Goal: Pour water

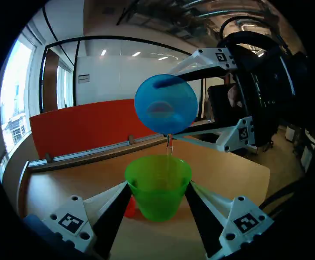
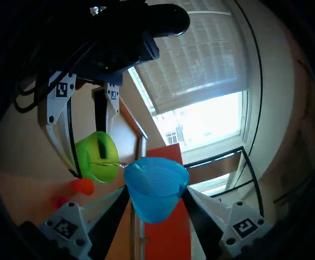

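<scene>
**Fingers [image 1: 114,212] clamped on both cups**

Your left gripper [image 1: 159,187] holds the green cup [image 1: 159,201], lower centre; your right gripper [image 2: 156,193] tips the blue cup [image 2: 155,203] above it. Drift sideways and the thin stream [image 1: 169,149] could wet the table [image 1: 231,173].

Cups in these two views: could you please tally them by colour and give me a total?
green cup: 1
blue cup: 1
total: 2
</scene>
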